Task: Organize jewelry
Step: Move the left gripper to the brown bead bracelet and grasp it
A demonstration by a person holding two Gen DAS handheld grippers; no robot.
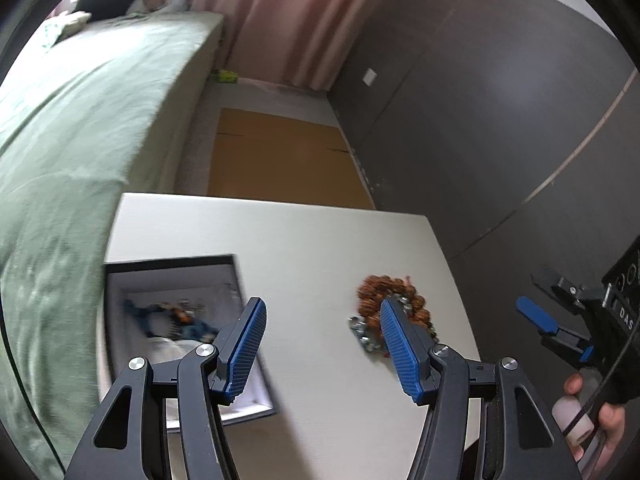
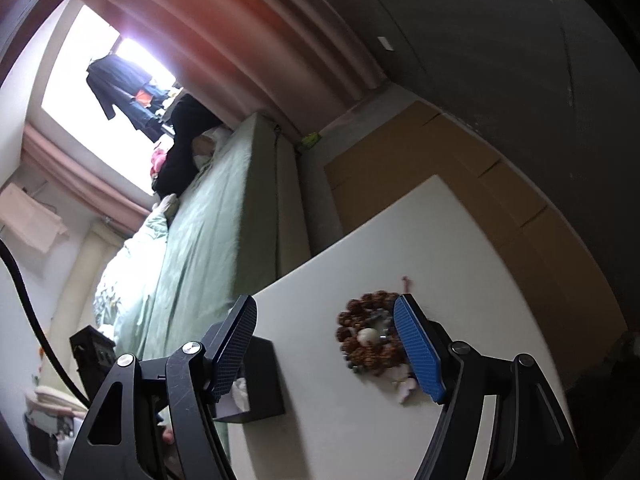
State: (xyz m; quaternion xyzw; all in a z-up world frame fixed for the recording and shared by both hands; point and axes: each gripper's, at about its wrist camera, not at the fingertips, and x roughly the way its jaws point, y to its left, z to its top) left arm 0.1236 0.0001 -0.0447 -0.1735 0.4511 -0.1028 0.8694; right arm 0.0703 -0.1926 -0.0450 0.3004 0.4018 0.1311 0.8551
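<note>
**Left-wrist view: jewelry heap sits at one o'clock, box at nine**

Left-wrist view puts the left gripper point(image 1: 322, 344) low over the white table point(image 1: 304, 236), its blue pads spread apart with only bare tabletop between them. The heap of loose jewelry point(image 1: 394, 312) lies at about one o'clock from that gap, just behind the tip of the right-side finger, which covers part of it. It is a ring of brown beads with a silvery chain trailing toward five o'clock; I read no single long axis in the ring, only in that trailing chain. The dark-walled box point(image 1: 176, 320) sits at nine o'clock from the gap, open on top, with some blue and orange pieces already lying inside.

From the right wrist, the right gripper point(image 2: 326, 344) also stands open and empty. The same heap point(image 2: 370, 338) lies just inside its right-side finger, at roughly two o'clock from the gap, so by my judgement this hand is the better lined up to close on it. The box point(image 2: 256, 380) shows at eight o'clock, half hidden behind the left-side finger.

Both views are smeared with motion. The box contents are a blur, and I cannot separate the pieces in the heap: a pale bead at its centre and something pinkish at its near edge stay unclear. Whether either fingertip touches the beads, I cannot tell.
</note>
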